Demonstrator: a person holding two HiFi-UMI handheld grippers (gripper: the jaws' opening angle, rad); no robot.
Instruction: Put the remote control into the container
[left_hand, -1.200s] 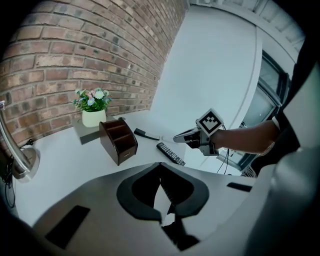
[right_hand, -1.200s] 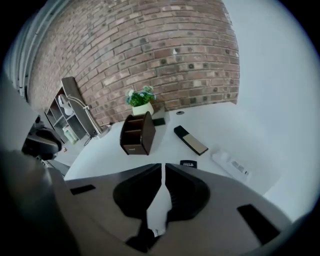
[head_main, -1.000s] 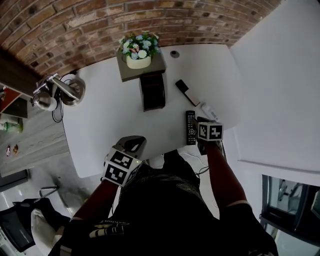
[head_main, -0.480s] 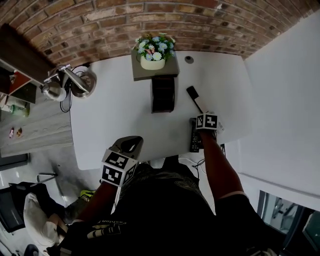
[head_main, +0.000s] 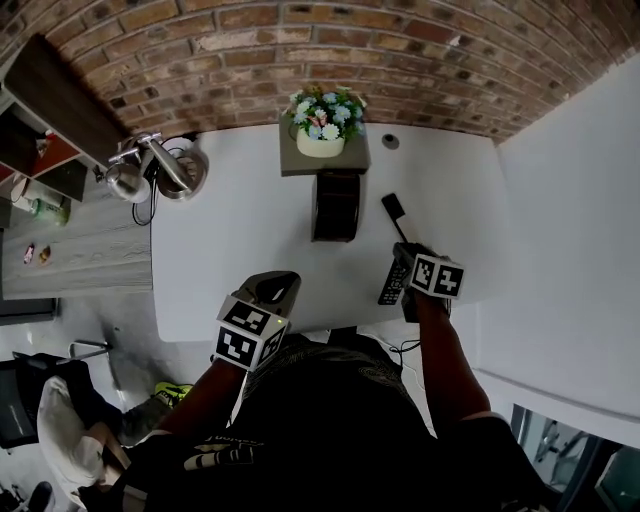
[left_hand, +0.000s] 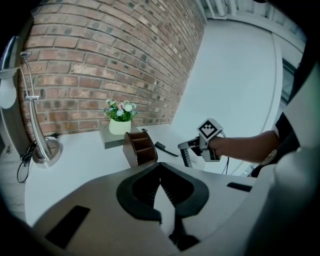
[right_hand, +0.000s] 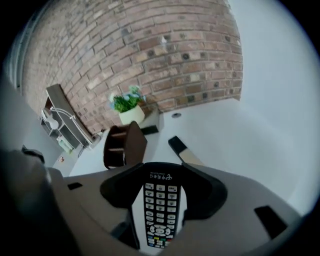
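Observation:
The black remote control (head_main: 391, 284) lies slanted on the white table (head_main: 250, 250) near its front right corner. My right gripper (head_main: 408, 262) stands over it. In the right gripper view the remote (right_hand: 159, 207) runs lengthwise between the two jaws of that gripper (right_hand: 161, 170), with a strip of white table showing along its left side. Those jaws have just been opening and stand open around it. The brown compartmented container (head_main: 335, 205) is upright mid-table, beyond the remote. My left gripper (head_main: 272, 290) hovers at the table's front edge, shut and empty (left_hand: 161, 167).
A second, black-and-white remote (head_main: 395, 212) lies just right of the container. A flower pot on a grey block (head_main: 322, 135) stands behind the container, and a desk lamp base (head_main: 175, 172) sits at the table's back left. A brick wall runs along the far edge.
My right gripper went forward past the remote, then drew back over it. The remote now lies slanted between its jaws instead of beside it. The left gripper shifted slightly.

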